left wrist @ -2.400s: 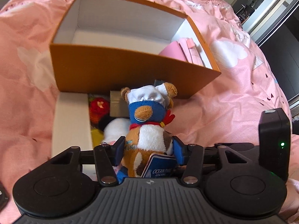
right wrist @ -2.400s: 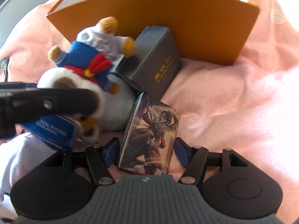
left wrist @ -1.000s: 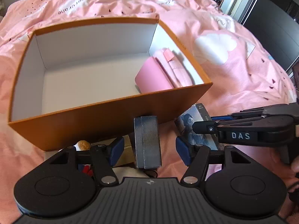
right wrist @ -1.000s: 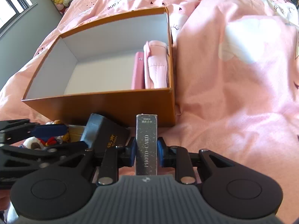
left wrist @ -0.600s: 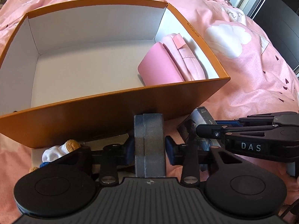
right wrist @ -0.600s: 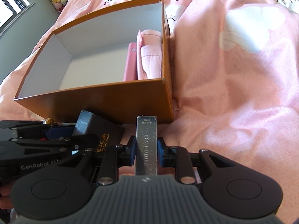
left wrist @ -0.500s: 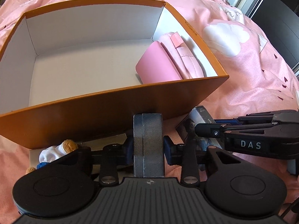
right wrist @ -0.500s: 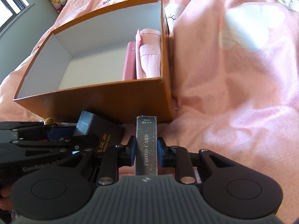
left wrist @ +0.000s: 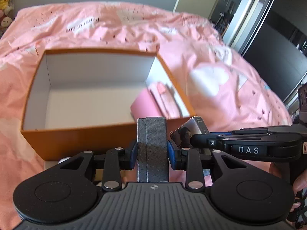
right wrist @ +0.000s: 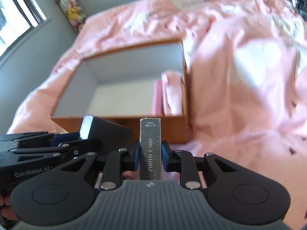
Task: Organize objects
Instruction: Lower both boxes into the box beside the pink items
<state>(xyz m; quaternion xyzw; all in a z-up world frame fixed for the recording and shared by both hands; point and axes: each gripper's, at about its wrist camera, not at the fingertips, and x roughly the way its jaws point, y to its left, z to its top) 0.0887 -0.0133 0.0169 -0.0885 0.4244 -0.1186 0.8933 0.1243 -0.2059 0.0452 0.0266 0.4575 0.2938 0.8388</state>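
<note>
My left gripper (left wrist: 152, 151): jaws clamped on grey box (left wrist: 152, 149), held upright, near front wall of orange box (left wrist: 80, 140). My right gripper (right wrist: 150, 154): jaws clamped on card box (right wrist: 150, 149), spine reading PHOTO CARD, upright, just beside grey box, also in front of orange box. Orange box open on bed (left wrist: 220, 72), pink quilt. Inside it, against right wall, pink pouches (left wrist: 153, 103) standing on edge. Background blurred; stuffed toys (right wrist: 71, 9) by wall.

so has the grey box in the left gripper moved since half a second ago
Yes. The grey box, clamped in the left gripper, has risen: its top now overlaps the orange box's front rim instead of sitting below it.
</note>
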